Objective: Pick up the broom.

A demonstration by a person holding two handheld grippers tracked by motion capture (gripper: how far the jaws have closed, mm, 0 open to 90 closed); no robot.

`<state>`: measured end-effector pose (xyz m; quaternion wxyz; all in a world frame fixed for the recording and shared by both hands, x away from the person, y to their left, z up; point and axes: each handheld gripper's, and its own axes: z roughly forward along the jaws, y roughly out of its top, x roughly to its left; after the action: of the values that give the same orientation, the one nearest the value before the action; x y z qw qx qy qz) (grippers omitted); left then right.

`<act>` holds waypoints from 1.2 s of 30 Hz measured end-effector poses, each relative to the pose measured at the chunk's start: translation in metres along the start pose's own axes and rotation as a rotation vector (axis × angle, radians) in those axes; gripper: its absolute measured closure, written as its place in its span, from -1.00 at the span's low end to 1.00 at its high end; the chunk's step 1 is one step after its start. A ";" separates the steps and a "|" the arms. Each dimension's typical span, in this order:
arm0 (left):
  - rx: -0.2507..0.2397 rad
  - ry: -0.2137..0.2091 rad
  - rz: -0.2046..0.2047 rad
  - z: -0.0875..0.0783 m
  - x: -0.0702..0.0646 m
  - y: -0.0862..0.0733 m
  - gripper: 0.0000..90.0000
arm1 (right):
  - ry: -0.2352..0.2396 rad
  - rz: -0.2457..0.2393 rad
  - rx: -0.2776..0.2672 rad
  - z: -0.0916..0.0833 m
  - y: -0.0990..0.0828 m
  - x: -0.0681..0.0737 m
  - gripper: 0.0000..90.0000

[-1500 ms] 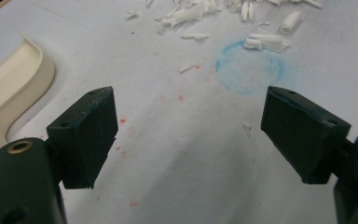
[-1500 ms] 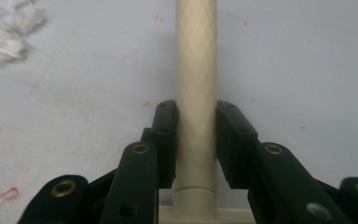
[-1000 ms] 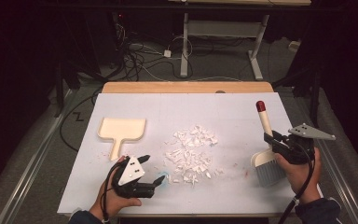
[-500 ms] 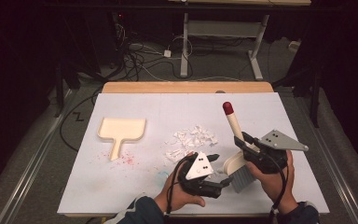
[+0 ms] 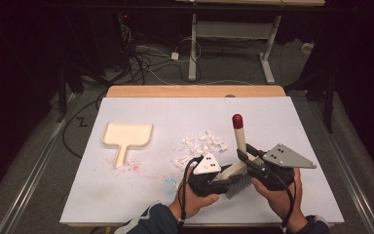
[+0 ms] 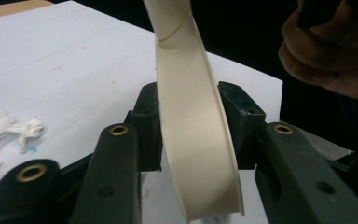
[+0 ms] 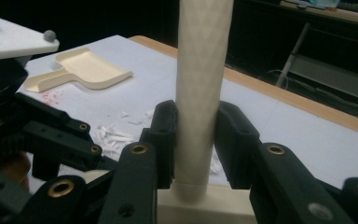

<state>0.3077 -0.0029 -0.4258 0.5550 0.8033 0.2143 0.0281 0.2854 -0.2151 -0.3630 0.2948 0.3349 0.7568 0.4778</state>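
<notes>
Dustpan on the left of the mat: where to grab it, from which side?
Take the dustpan by its narrow handle, coming from the near edge of the mat. The handle points toward the person and lies flat; the wide tray end offers the fingers nothing slim to close on.

Your brush point(image 5: 237, 171) head's half-hidden behind both grippers — bristle contact unreadable; handle top cut off in right gripper view.
</notes>
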 end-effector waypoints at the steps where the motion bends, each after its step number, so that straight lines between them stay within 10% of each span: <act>1: 0.000 0.000 0.000 0.000 0.000 0.000 0.40 | 0.000 0.000 0.000 0.000 0.000 0.000 0.56; 8: 0.098 -0.042 0.150 -0.031 0.009 0.001 0.44 | 0.216 -0.111 -0.019 -0.012 -0.001 -0.016 0.13; 16: 0.123 -0.134 0.195 -0.054 0.017 -0.011 0.44 | 0.448 -0.227 0.192 0.013 -0.023 -0.022 -0.17; 26: 0.097 -0.218 0.187 -0.054 0.020 -0.015 0.37 | 0.752 -0.232 0.263 0.044 -0.042 -0.007 0.37; 30: 0.088 -0.153 0.202 -0.058 0.020 -0.013 0.13 | 0.762 -0.235 0.270 0.041 -0.039 -0.003 0.51; 36: 0.078 0.080 0.230 -0.077 0.023 -0.013 -0.38 | 0.670 -0.213 0.291 0.039 -0.034 -0.009 0.51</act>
<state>0.3025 0.0774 -0.4119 0.5073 0.8419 0.1435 0.1152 0.3128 -0.2125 -0.4073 0.0284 0.1179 0.9018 0.4148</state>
